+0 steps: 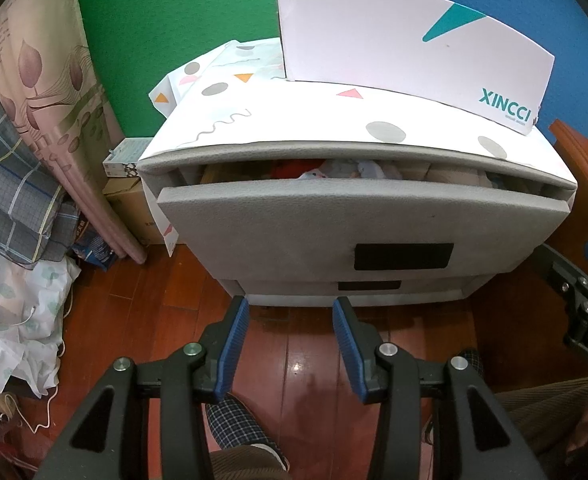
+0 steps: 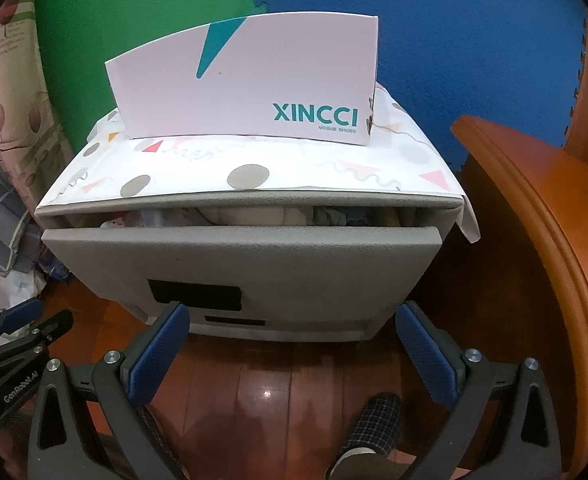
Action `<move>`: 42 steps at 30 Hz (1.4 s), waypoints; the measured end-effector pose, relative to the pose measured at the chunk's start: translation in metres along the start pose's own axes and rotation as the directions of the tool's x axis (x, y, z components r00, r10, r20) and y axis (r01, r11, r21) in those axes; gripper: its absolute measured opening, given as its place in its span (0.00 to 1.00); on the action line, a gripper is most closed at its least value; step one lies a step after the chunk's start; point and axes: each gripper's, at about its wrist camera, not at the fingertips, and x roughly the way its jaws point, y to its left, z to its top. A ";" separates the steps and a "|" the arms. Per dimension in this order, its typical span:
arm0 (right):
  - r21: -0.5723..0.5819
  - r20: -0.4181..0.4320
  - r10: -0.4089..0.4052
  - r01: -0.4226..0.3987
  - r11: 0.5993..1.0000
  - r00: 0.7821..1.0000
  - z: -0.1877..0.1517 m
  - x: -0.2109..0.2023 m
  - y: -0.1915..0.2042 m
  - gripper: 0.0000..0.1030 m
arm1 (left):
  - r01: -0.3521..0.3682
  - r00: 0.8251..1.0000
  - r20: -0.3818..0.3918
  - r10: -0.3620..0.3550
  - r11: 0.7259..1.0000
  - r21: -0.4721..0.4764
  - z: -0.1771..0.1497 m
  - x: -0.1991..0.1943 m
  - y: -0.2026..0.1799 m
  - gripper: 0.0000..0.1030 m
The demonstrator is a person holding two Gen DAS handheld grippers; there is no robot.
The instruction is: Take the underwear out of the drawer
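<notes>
A grey drawer unit stands on the wooden floor. Its top drawer point(image 1: 357, 220) point(image 2: 246, 256) is pulled out a little, and folded clothes point(image 1: 333, 170) point(image 2: 250, 214) in red, pale blue and beige show in the gap; which piece is underwear I cannot tell. My left gripper point(image 1: 290, 308) hangs open in front of the unit's lower edge, holding nothing. My right gripper point(image 2: 292, 314) stands open wider, also short of the drawer front and empty. Each gripper shows at the edge of the other's view.
A white XINCCI shoe box point(image 1: 405, 52) point(image 2: 250, 88) sits on the patterned cloth covering the unit. A second drawer point(image 1: 353, 290) lies below. An orange wooden furniture edge point(image 2: 533, 240) is close on the right. Bedding, bags and cardboard boxes point(image 1: 130, 200) crowd the left. A person's checked slippers point(image 2: 369, 424) rest below.
</notes>
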 end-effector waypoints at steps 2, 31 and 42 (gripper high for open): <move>0.001 -0.002 0.000 0.000 1.000 1.000 0.000 0.001 -0.001 0.99 | 0.001 1.000 -0.001 -0.001 1.000 -0.002 0.000 0.001 0.001 0.43; 0.008 -0.024 0.004 -0.004 1.000 1.000 0.000 0.004 -0.002 0.99 | 0.007 1.000 -0.009 -0.007 1.000 -0.014 0.000 0.000 0.008 0.43; 0.003 -0.028 0.005 -0.005 1.000 1.000 -0.001 0.005 -0.001 0.99 | 0.005 1.000 -0.009 -0.005 1.000 -0.016 0.000 0.000 0.008 0.43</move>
